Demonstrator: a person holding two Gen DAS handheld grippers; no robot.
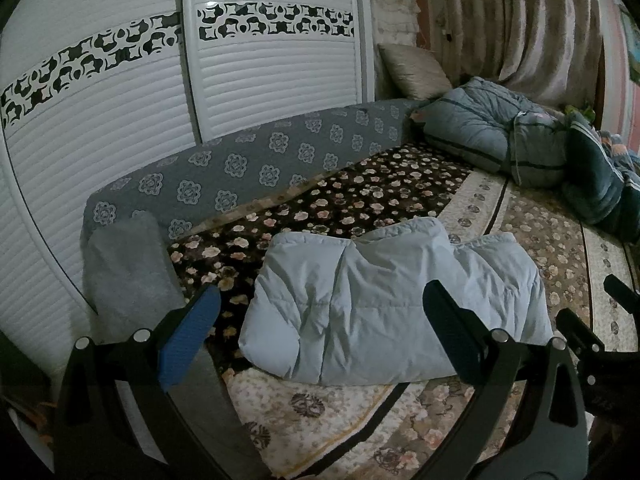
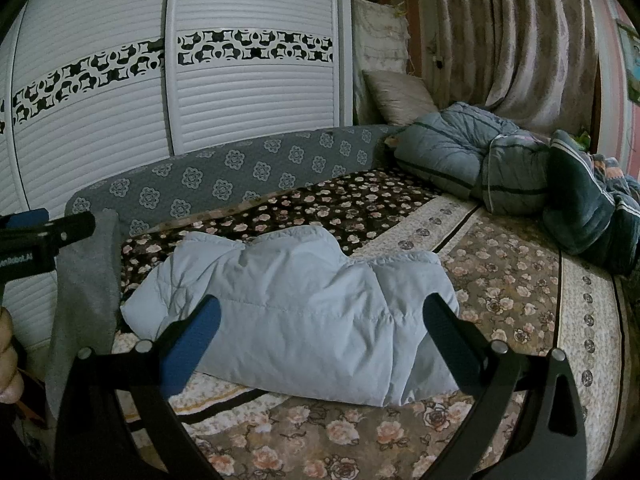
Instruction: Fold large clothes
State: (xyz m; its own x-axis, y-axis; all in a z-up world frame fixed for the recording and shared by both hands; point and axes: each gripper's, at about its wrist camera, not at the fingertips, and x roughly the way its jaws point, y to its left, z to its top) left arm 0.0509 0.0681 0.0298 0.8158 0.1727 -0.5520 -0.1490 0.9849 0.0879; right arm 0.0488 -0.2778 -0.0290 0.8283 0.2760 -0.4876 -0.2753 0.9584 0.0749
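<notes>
Left wrist view: pale blue padded jacket point(image 1: 384, 308) lies folded at frame centre; both grippers point(image 1: 320, 328) point(image 2: 320, 340) hover wide apart, empty. Its puffy filling may spring the fold open.

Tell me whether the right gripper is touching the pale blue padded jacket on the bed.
Cannot tell. In the right wrist view the right gripper stands open with its fingers overlapping the folded jacket, but neither view shows contact or a gap plainly.
</notes>
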